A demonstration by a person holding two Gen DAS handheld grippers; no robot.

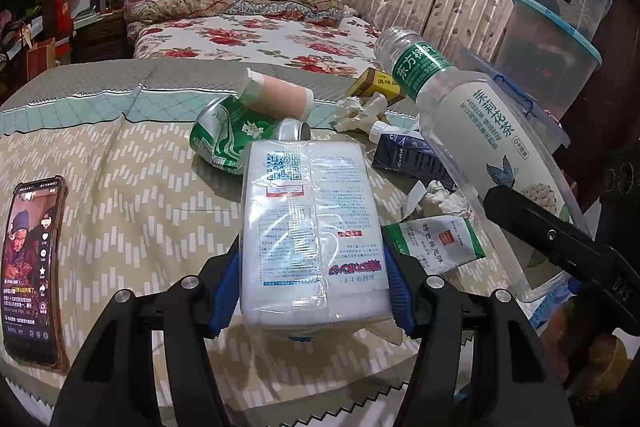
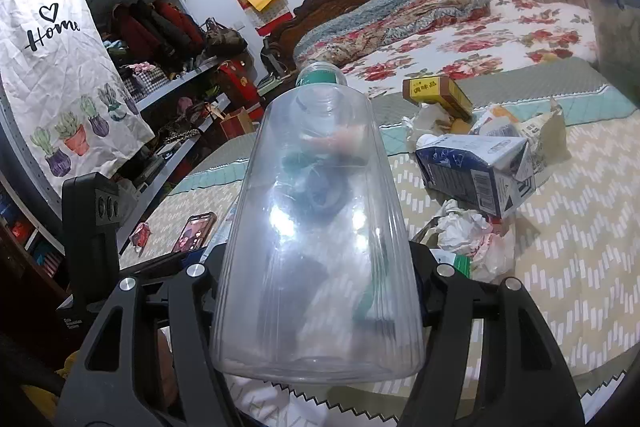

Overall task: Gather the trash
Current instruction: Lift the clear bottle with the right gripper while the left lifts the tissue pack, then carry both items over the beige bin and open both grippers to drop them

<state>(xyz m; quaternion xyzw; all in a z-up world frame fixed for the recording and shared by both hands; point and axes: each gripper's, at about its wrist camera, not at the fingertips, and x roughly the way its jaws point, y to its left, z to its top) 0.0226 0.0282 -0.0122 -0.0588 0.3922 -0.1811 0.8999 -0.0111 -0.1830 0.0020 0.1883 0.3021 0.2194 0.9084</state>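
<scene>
Black plastic left gripper (image 1: pixel 316 291), blue pads, silver screws, right gripper (image 2: pixel 316 307) likewise black

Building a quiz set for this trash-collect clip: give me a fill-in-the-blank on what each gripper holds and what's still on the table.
1. The left gripper is clamped on a white ____ pack.
2. The right gripper holds an empty clear plastic ____ with a green label.
3. The phone on the tablecloth has its screen switched ____.
4. The crushed can behind the pack is white and ____.

Missing words: tissue; bottle; on; green
</scene>
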